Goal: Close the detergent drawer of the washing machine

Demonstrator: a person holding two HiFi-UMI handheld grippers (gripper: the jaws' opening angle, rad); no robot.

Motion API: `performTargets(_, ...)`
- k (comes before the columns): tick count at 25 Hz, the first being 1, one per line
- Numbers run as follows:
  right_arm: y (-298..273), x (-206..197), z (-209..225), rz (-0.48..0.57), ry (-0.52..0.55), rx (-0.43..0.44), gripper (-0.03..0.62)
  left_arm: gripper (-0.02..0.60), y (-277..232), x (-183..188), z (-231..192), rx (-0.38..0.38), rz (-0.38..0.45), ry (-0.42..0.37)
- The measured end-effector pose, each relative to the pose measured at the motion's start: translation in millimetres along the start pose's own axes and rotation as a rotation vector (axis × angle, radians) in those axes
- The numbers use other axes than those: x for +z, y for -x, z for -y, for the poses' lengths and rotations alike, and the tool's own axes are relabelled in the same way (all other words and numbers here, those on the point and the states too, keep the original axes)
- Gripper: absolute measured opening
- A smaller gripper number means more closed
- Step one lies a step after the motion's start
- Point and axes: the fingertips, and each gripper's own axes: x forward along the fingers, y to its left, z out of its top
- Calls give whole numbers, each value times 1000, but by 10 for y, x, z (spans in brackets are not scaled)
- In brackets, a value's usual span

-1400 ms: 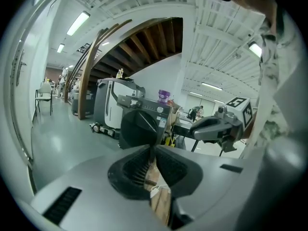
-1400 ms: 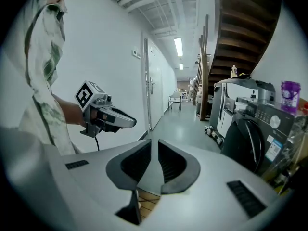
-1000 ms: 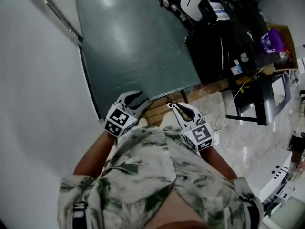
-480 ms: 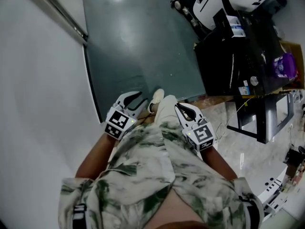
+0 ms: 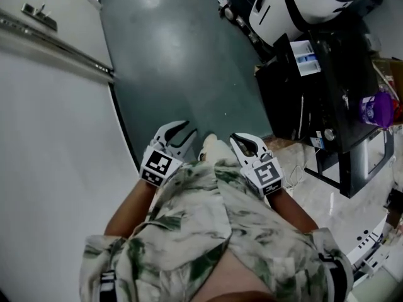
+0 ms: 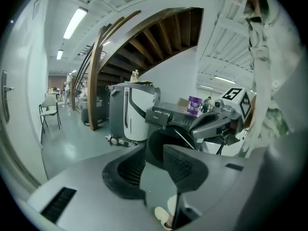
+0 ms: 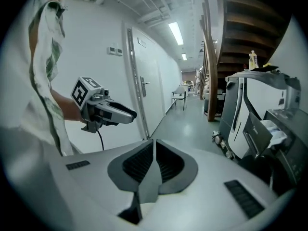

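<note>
- The detergent drawer (image 5: 304, 53) stands pulled out of the black washing machine (image 5: 296, 109), at the upper right of the head view. It is well apart from both tongs and nothing touches it.
- Over the last second the machine has grown nearer in the head view as we walked toward it across the grey-green floor (image 5: 176, 55). We judge this to be the approach, with the closing push not yet begun.
- From above, the drawer shows white and pale blue compartments. In the gripper views its dark front panel juts out from the machine's top corner.
- A purple bottle (image 5: 371, 109) sits on top of the machine, behind the drawer.
- The left tongs (image 5: 182, 131) are held at the waist with the jaws apart and nothing between them.
- The right tongs (image 5: 238, 140) ride alongside at the same height, their pads closed together on nothing.
- Neither pair has changed its pose — they have simply been carried forward with us.
- The closed right pair would likely serve as a blunt pusher on the front panel, once the remaining floor is covered.
</note>
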Motion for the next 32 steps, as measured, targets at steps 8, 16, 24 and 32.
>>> performTargets(8, 403, 535, 709, 33, -53, -128, 38, 132, -588, 1112, -23, -97, -5, -113)
performTargets(16, 784, 522, 1367, 65, -205, -357, 38, 132, -1394, 1647, 113, -284, -44, -218)
performTargets(24, 978, 582, 1962, 89, -357, -635, 38, 132, -2292, 1956, 88, -491, -100, -311)
performTargets(32, 943, 735, 2266, 102, -459, -842, 38, 132, -2901, 2158, -86, -622, -122, -385)
